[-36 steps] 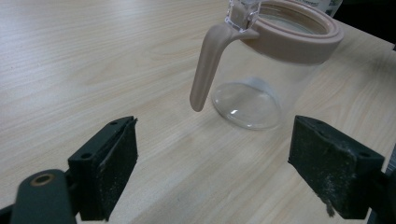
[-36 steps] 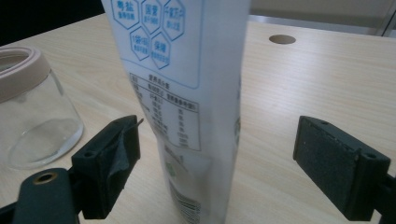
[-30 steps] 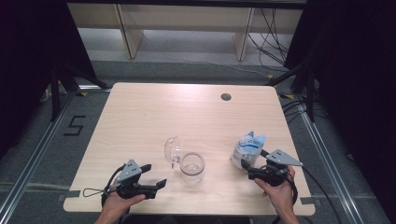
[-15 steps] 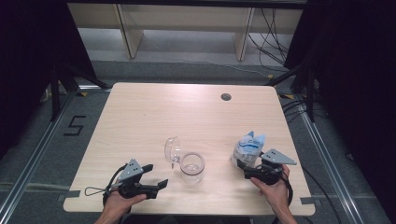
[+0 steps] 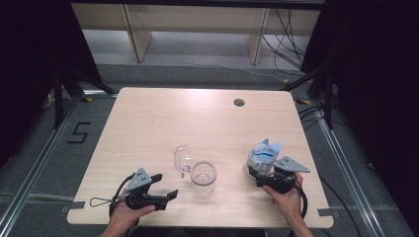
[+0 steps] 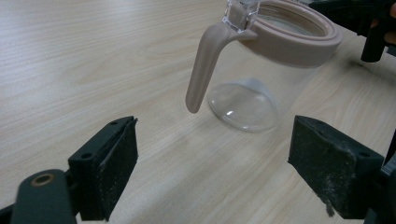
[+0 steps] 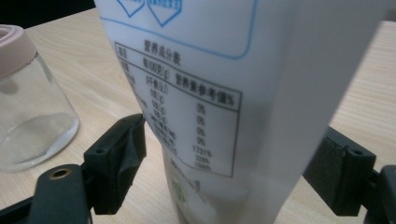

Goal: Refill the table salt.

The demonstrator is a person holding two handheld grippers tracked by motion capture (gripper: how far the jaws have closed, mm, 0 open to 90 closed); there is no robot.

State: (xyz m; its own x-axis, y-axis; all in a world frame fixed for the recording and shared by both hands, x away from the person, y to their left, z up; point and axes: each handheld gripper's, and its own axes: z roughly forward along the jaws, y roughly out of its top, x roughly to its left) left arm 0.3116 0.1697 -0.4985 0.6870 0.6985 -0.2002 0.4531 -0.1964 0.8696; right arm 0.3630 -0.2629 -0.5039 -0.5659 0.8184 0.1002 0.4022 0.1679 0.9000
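Pale wood table (image 5: 163,118) — grey floor (image 5: 197,54); dark curtains (image 5: 375,64).

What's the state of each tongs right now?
Left tongs: open, empty, facing the glass jar.
Right tongs: jaws around the white pouch, just been closing, not clearly pressing yet.

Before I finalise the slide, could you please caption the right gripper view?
Right tool straddles a white printed pouch, jaws closing around it, beside the glass jar on the wooden table.
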